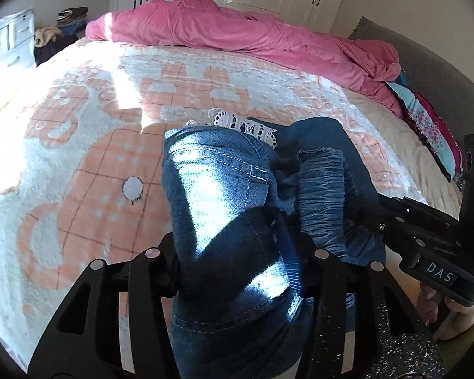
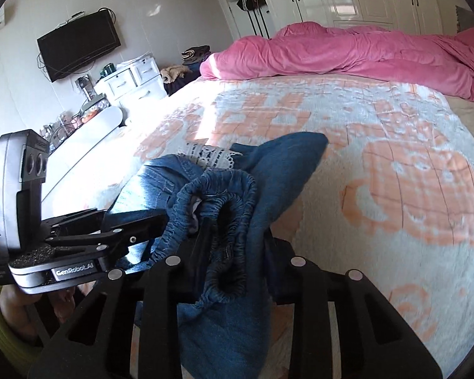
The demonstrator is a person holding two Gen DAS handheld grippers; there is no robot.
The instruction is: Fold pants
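Blue denim pants point(image 1: 211, 189) with a white lace trim point(image 1: 243, 124) lie bunched on the bed, partly lifted. My left gripper point(image 1: 237, 271) is shut on the denim, with cloth hanging between its fingers. My right gripper point(image 2: 233, 271) is shut on the gathered elastic waistband point(image 2: 218, 195). The right gripper also shows at the right of the left wrist view point(image 1: 395, 221), close beside the left one. The left gripper shows at the left of the right wrist view point(image 2: 136, 230), its tips at the waistband.
The bed carries a white and orange patterned blanket point(image 1: 79, 158). A pink duvet point(image 1: 237, 31) lies heaped along the far side. Folded clothes point(image 1: 426, 120) sit by the grey headboard. A white dresser point(image 2: 129, 82), a wall TV point(image 2: 79, 44) and wardrobes stand beyond the bed.
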